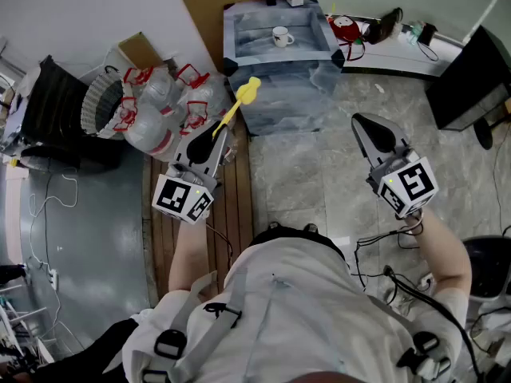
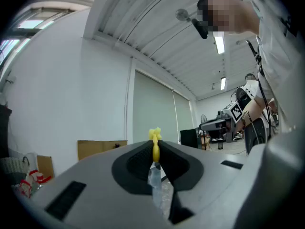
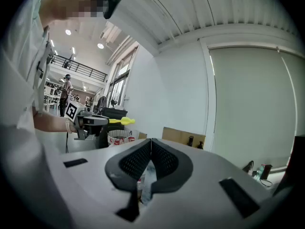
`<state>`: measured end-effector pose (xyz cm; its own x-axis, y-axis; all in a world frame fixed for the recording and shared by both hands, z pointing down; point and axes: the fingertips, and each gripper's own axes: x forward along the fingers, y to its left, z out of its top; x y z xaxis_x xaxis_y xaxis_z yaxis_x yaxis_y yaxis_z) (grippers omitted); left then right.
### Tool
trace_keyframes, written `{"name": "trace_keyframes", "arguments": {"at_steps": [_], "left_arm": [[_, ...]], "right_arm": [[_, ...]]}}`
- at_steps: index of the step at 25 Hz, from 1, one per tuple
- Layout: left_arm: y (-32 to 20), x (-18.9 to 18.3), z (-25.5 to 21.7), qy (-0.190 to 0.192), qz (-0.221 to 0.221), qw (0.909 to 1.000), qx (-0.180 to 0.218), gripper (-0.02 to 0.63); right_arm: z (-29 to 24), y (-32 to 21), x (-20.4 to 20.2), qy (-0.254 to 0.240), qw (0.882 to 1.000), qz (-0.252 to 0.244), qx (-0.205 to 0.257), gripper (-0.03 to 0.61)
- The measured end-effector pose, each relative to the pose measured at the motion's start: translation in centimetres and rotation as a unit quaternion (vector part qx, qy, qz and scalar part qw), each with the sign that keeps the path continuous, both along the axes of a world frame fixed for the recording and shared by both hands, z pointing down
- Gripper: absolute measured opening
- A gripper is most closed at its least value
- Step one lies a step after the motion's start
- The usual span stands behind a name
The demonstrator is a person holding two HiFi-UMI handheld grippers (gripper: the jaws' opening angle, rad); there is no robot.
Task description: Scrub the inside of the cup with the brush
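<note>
Partly, left gripper (image 1: 217, 136) conceals the brush (image 1: 242, 98) handle.

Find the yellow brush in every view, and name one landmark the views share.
Head view: the yellow brush is left of centre, sticking out of the left gripper.
Left gripper view: the brush is at centre, pinched between the jaws.
Right gripper view: the brush is at mid-left, pointing right.
Shared landmark: the cardboard sheet against the wall.
</note>
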<state>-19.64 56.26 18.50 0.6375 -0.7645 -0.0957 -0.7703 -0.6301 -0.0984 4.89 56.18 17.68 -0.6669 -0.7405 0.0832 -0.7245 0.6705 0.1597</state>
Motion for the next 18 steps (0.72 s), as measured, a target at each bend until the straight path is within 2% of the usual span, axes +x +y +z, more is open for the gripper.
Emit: {"name": "trace_keyframes", "arguments": {"at_steps": [4,14,18], "left_arm": [[-0.8,0.0,0.6,0.000,0.024,0.9997,-0.005,0.038],[-1.2,-1.5,1.8,0.004,0.033,0.9994,-0.012,0.038],[-1.2,-2.2,2.2,0.008,0.038,0.9991,-0.017,0.038]], "right_arm": [[0.0,0.2,-0.3,-0.007,1.000,0.022,-0.003,0.018],[0.1,-0.4,-1.4,-0.042,0.998,0.030,-0.022,0.018],[-0.1,-0.5,-1.6,-0.038,0.998,0.040,-0.019,0.018]]}}
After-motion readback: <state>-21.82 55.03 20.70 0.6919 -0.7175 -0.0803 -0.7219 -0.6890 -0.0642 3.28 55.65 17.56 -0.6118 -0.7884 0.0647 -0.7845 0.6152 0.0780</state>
